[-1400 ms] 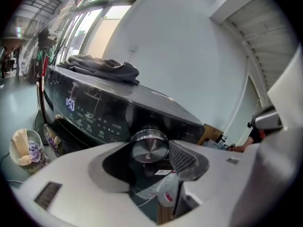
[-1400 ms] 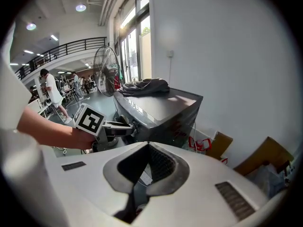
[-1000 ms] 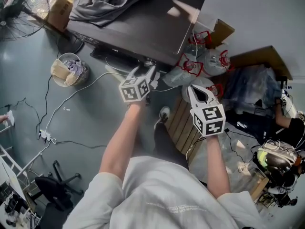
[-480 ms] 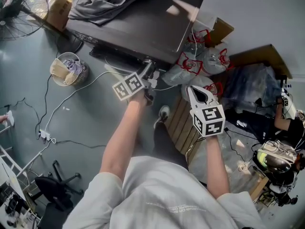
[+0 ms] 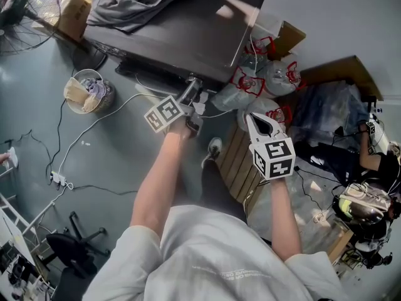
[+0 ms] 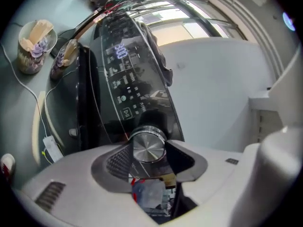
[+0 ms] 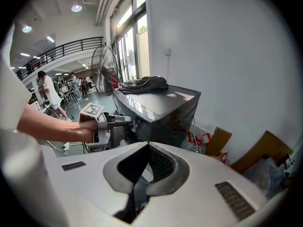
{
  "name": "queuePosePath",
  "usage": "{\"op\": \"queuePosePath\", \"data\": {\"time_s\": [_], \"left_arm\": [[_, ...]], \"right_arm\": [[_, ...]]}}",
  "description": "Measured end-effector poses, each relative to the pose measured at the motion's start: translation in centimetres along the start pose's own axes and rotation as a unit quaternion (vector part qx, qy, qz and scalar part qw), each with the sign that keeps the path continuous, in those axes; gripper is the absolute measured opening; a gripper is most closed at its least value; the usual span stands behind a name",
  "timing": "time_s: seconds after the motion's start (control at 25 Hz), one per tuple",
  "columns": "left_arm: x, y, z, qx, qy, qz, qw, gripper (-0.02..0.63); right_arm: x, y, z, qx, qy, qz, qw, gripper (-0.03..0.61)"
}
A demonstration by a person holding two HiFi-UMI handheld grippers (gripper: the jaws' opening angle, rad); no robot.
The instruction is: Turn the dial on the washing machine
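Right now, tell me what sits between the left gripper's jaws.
The silver dial. The left gripper has just been closing its jaws, and they press the dial's sides; the left gripper view shows this.

Obscured / illegible
Washer's panel print too small, blurred; fan cut off at 10 o'clock; basket contents indistinct.

Clothes atop washing machine, basket leftward
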State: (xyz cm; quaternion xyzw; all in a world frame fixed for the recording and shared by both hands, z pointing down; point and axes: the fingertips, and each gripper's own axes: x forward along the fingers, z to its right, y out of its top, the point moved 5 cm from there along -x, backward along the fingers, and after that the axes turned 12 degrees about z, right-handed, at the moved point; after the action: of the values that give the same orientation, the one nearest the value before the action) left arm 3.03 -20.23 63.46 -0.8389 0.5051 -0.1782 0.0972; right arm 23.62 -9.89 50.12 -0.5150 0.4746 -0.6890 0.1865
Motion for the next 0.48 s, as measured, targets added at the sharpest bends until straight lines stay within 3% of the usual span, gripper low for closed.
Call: {"op": "queuePosePath", "data": {"time_s": [0.2, 0.36, 0.48], "left_arm": [[0.21, -0.11, -0.42, -0.062, -0.009, 0.003, 0.9981, 0.219], [0.09, -0.14, -0.91, -0.133, -0.017, 0.013, 0.9909, 0.221], [0.09, -0.17, -1.0, -0.158, -0.021, 0.015, 0.9872, 0.221]], "right_arm": [[0.42, -0.07, 0.02, 0.0, 0.001, -0.002, 1.0, 0.014], [0.68, 0.13, -0.32, -0.002, 0.002, -0.002, 1.0, 0.014], [0.66, 0.32, -0.39, -0.004, 0.002, -0.002, 1.0, 0.014]]}}
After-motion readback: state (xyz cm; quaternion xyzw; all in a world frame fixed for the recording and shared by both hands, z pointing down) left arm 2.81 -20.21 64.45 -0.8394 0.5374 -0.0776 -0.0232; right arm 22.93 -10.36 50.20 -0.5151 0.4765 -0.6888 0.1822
